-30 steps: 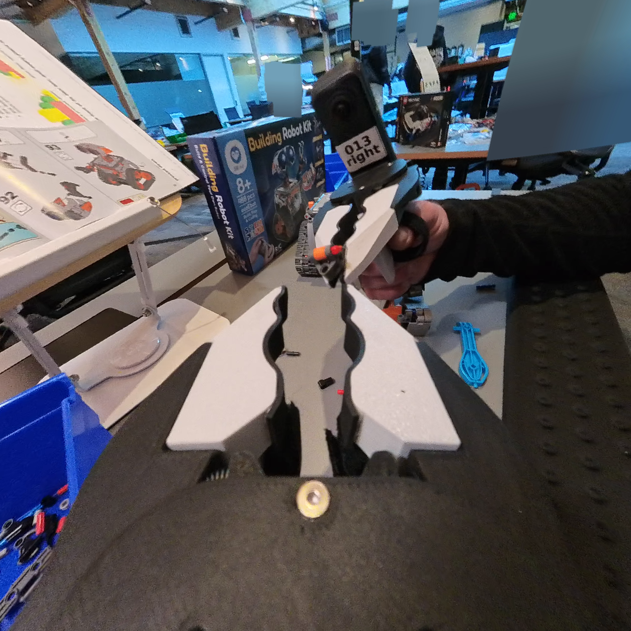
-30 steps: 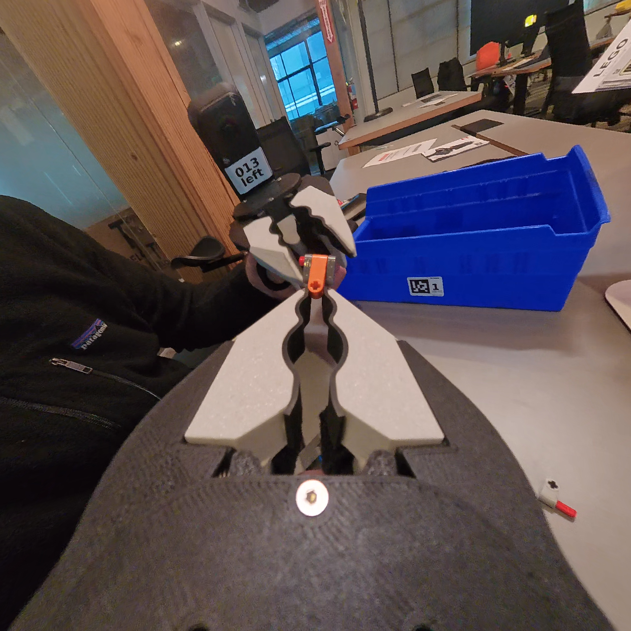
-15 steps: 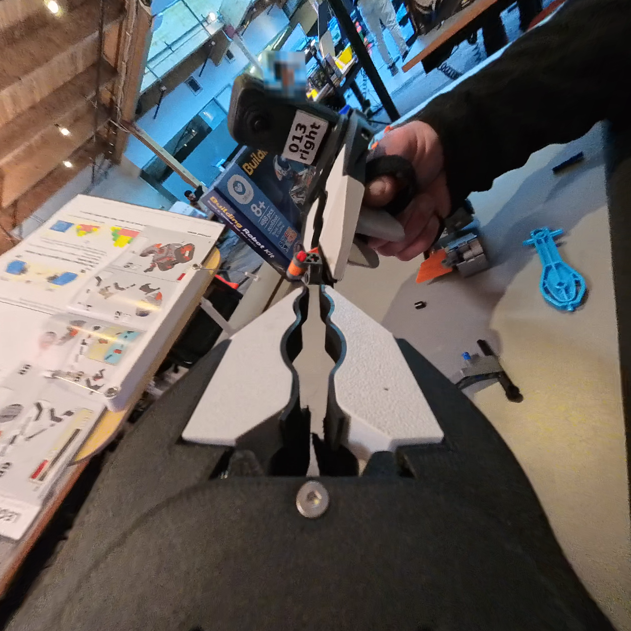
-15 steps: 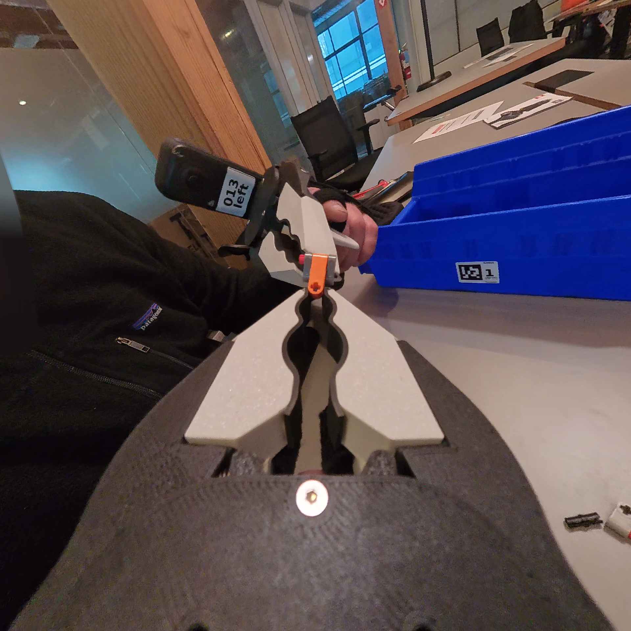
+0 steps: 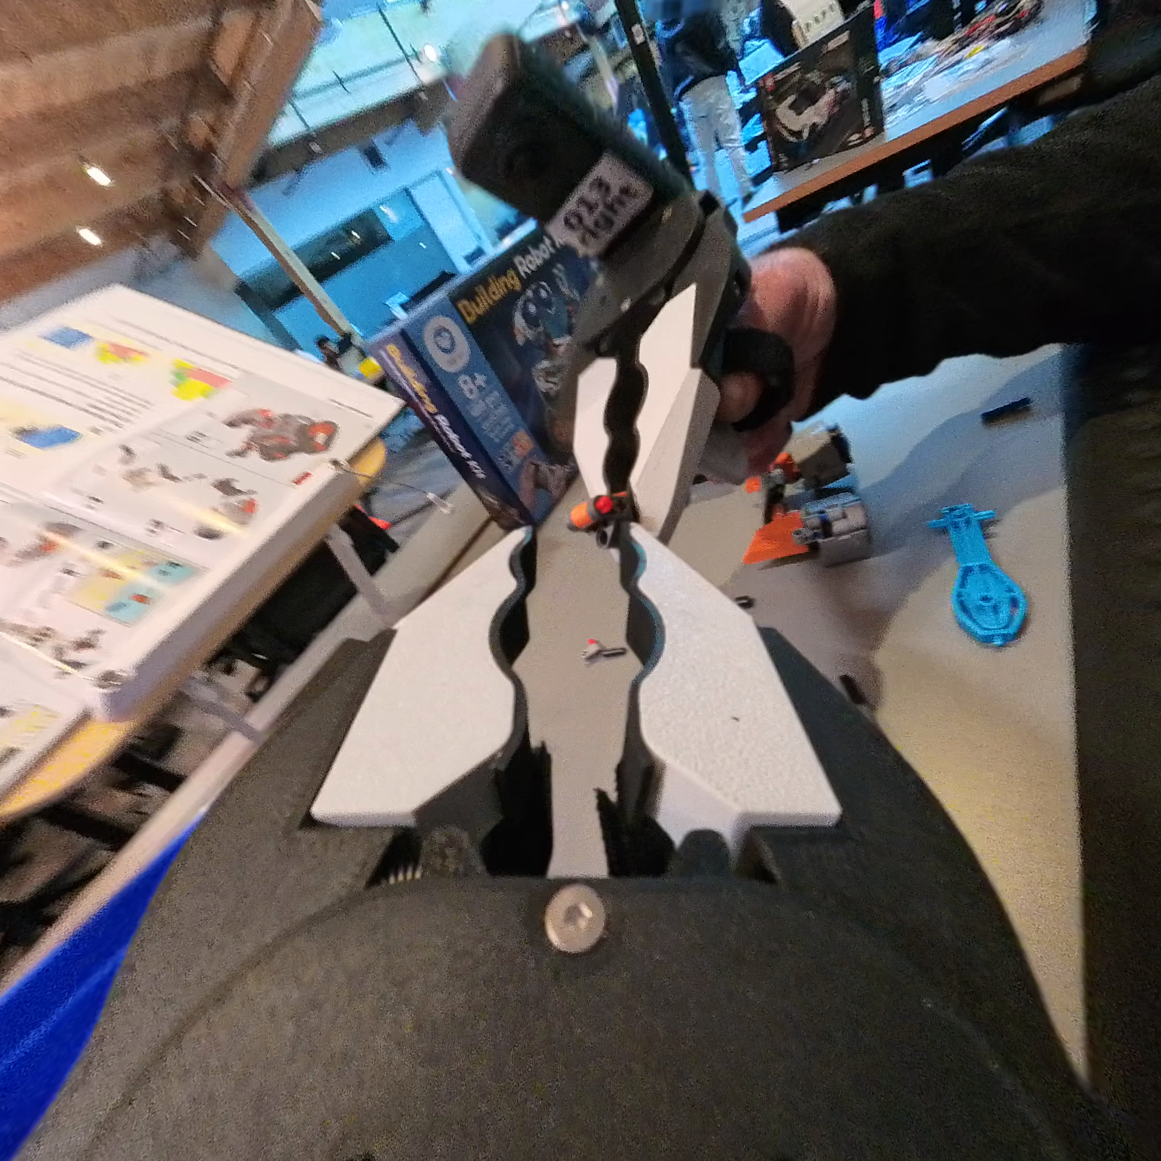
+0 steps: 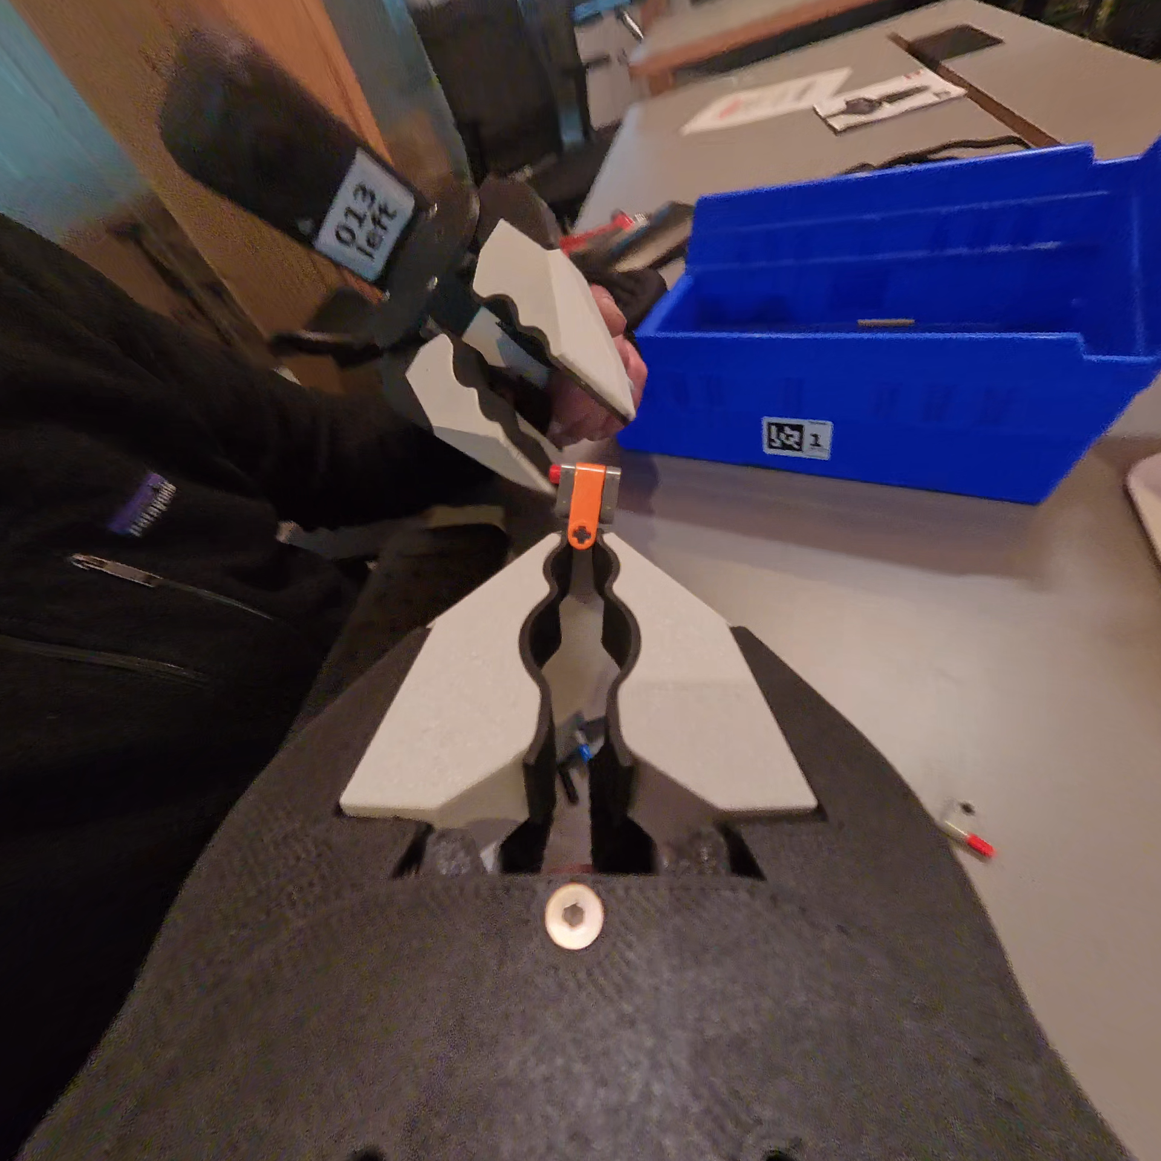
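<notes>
My right gripper is shut on a small orange and grey connector piece with a red pin at its side, held above the grey table. It also shows in the left wrist view, gripped by a hand in a black sleeve, with the piece at its tips. My left gripper is open and empty, just below and in front of that piece. In the right wrist view the left gripper has its jaws wide apart, and its lower fingertip is close beside the piece's red pin.
A blue bin stands behind the piece, and its corner shows in the left wrist view. An instruction booklet on a stand, a blue kit box, a part-built grey and orange model, a light-blue tool and loose pins are around.
My left gripper was nearly shut at the piece half a second ago and now stands open, tilted and slightly back from it. My right gripper has kept its hold.
</notes>
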Available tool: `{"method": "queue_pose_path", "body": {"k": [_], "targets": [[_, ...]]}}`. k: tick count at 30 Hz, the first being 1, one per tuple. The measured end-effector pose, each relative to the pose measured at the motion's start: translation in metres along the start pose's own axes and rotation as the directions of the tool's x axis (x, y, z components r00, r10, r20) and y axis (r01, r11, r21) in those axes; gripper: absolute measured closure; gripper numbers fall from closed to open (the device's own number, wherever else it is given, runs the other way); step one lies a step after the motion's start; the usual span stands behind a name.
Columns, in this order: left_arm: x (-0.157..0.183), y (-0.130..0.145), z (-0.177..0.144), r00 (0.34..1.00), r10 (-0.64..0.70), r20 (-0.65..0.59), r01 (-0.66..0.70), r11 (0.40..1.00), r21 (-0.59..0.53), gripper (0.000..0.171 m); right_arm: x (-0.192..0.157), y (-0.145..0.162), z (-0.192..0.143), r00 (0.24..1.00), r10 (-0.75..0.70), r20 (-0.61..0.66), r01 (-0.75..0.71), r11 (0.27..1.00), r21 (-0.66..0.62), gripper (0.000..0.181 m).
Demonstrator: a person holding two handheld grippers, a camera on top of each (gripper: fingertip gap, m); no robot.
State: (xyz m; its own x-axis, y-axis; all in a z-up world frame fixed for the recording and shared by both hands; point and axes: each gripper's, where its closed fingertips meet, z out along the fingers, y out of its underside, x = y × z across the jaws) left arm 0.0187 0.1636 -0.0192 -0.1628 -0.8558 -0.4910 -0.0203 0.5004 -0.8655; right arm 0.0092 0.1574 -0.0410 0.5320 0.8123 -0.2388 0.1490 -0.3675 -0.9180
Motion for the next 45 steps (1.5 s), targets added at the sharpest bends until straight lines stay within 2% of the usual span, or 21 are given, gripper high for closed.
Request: {"method": "queue_pose_path", "body": {"k": [2, 4, 7, 17, 20, 22, 25, 28, 33, 39, 45], "targets": [[0.004, 0.004, 0.005, 0.995, -0.083, -0.051, 0.083, 0.997, 0.001, 0.138, 0.003, 0.002, -0.002, 0.996, -0.069, -0.061, 0.064, 0.995, -0.070, 0.178], [0.014, 0.007, 0.010, 0.974, -0.174, -0.143, 0.175, 0.985, -0.010, 0.136, 0.000, 0.001, -0.003, 0.989, -0.123, -0.082, 0.113, 0.987, -0.113, 0.178], [0.023, 0.003, 0.011, 0.939, -0.253, -0.235, 0.263, 0.965, 0.014, 0.147, -0.002, 0.002, -0.003, 0.979, -0.177, -0.101, 0.159, 0.973, -0.167, 0.178], [0.027, -0.006, 0.006, 0.865, -0.373, -0.337, 0.411, 0.911, 0.047, 0.157, -0.013, -0.001, -0.007, 0.995, -0.096, 0.015, 0.097, 0.992, -0.080, 0.178], [0.027, -0.008, 0.003, 0.856, -0.376, -0.355, 0.420, 0.906, 0.056, 0.171, -0.014, 0.000, -0.011, 0.997, -0.059, 0.058, 0.062, 0.997, -0.054, 0.178], [0.026, -0.009, 0.002, 0.845, -0.391, -0.366, 0.440, 0.896, 0.060, 0.171, -0.013, -0.001, -0.012, 0.997, -0.036, 0.072, 0.038, 0.999, -0.030, 0.178], [0.027, -0.007, 0.005, 0.865, -0.372, -0.336, 0.413, 0.909, 0.058, 0.171, -0.011, 0.001, -0.012, 0.997, -0.030, 0.069, 0.032, 0.999, -0.036, 0.178], [0.022, -0.005, 0.006, 0.852, -0.409, -0.326, 0.449, 0.892, 0.056, 0.171, -0.009, 0.002, -0.012, 0.998, -0.052, 0.042, 0.054, 0.997, -0.046, 0.178], [0.010, -0.014, 0.001, 0.826, -0.459, -0.327, 0.520, 0.845, 0.126, 0.171, -0.006, 0.007, -0.010, 0.997, -0.082, 0.000, 0.081, 0.993, -0.087, 0.178], [0.008, -0.021, 0.001, 0.859, -0.418, -0.295, 0.475, 0.866, 0.156, 0.171, -0.007, 0.012, -0.003, 0.995, -0.099, -0.018, 0.097, 0.988, -0.124, 0.179], [0.008, -0.025, 0.004, 0.881, -0.389, -0.269, 0.438, 0.886, 0.153, 0.163, -0.007, 0.015, 0.001, 0.996, -0.087, -0.014, 0.085, 0.987, -0.134, 0.179]]}}
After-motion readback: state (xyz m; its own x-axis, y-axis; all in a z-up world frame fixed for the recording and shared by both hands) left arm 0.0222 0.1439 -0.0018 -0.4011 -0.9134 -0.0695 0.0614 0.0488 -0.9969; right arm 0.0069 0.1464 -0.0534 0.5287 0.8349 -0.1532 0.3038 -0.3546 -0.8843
